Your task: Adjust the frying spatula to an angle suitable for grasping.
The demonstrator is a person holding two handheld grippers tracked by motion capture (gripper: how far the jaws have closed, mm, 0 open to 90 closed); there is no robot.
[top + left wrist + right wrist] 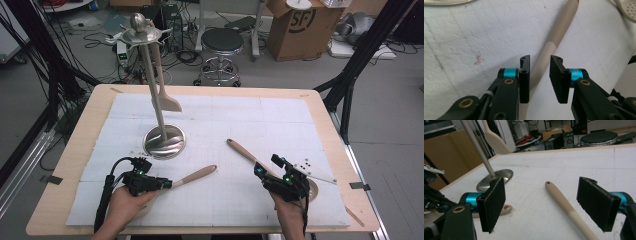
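Left utensil, a beige tool with a long handle, lies flat on the white mat near the front left, its handle end with a hanging hole pointing toward the table's middle. We note the left gripper at its near end; in the left gripper view the handle runs between the two black jaws, which stand a little apart with a gap on each side of it, so the pads do not press on it. The right gripper sits at the front right, jaws spread wide, over the second utensil, whose handle lies between the pads without touching either. Farther back on the left stands the metal rack, its round base on the mat, with a beige spatula hanging from its top. Both hands come in from the near edge, well apart.
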